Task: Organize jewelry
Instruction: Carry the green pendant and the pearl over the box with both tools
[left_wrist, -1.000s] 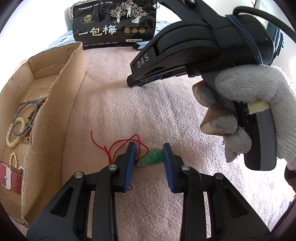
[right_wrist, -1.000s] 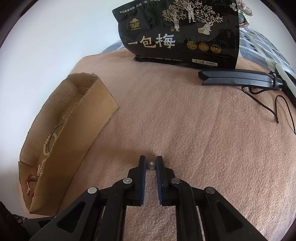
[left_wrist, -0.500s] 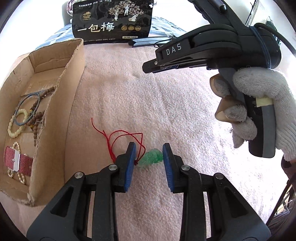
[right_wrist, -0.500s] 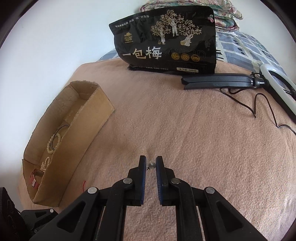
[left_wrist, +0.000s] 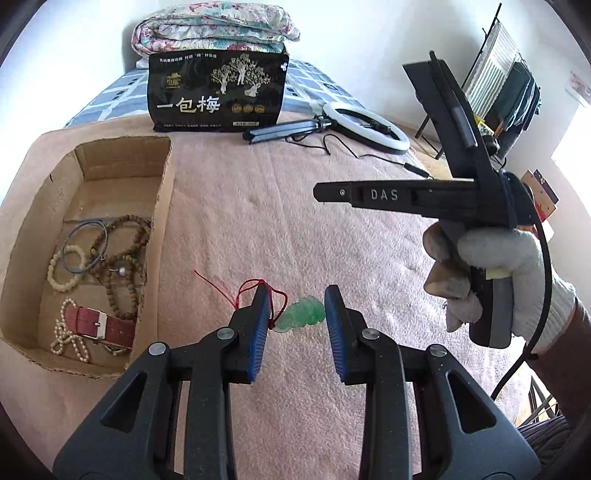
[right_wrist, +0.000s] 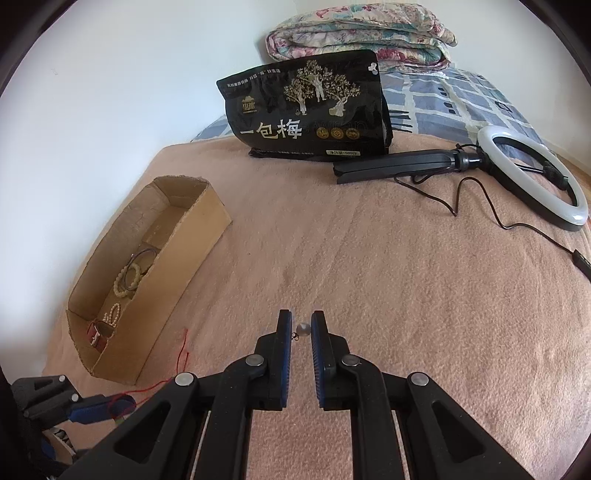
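My left gripper (left_wrist: 297, 291) is shut on a green carved pendant (left_wrist: 301, 314). Its red cord (left_wrist: 255, 286) loops over the left pad and trails toward the blanket. To the left lies an open cardboard box (left_wrist: 162, 221) with bead bracelets (left_wrist: 122, 258), a pearl strand and a red strap (left_wrist: 98, 325) inside. My right gripper (right_wrist: 301, 317) is shut on a small pearl-like bead (right_wrist: 304, 328) with a tiny hook. In the left wrist view the right gripper (left_wrist: 321, 192) hovers at the upper right in a gloved hand (left_wrist: 491, 266). In the right wrist view the left gripper (right_wrist: 99, 404) shows at the lower left beside the box (right_wrist: 192, 251).
A pink blanket (right_wrist: 369, 277) covers the bed. At its far edge stand a black snack bag (right_wrist: 306, 118), a folded tripod with a ring light (right_wrist: 532, 177) and its cable (right_wrist: 480, 206). A folded quilt (right_wrist: 362, 33) lies behind.
Both grippers have risen, so the bed looks farther away and more of the box shows. The pendant and the bead have stayed between their pads. The right gripper has drifted right in the left view.
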